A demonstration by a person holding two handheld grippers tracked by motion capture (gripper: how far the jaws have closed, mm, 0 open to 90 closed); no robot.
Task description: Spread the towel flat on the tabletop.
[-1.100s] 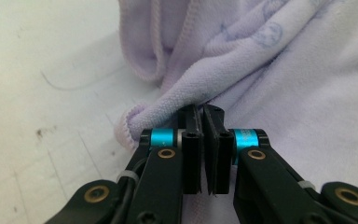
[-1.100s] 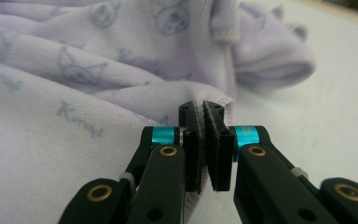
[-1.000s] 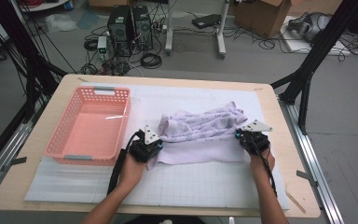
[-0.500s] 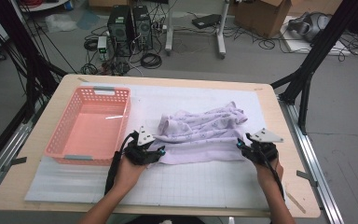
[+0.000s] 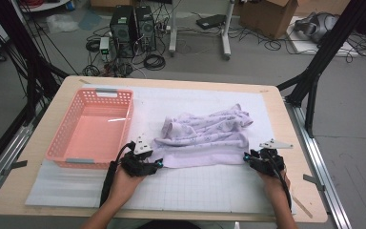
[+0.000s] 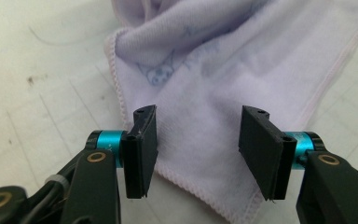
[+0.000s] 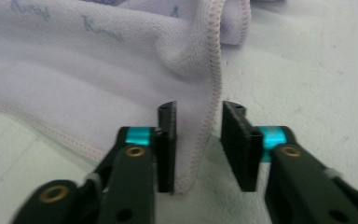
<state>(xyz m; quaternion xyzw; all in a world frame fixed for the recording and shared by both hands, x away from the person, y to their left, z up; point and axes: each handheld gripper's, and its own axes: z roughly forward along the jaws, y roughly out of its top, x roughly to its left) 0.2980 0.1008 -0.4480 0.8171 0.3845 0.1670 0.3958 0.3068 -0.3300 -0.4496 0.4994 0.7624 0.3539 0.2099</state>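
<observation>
Low over the towel (image 5: 205,143), both hand-held grippers lie level, jaws apart.

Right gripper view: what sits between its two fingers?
A stitched edge of the lilac towel stands between the right gripper fingers, with gaps showing.

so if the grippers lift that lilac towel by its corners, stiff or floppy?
Probably floppy: the towel lies bunched in soft folds, so its middle should sag. Likely light, as it looks thin at the stitched hem. It may slip: the right gripper has just been closing around the edge, not yet pinching.
</observation>
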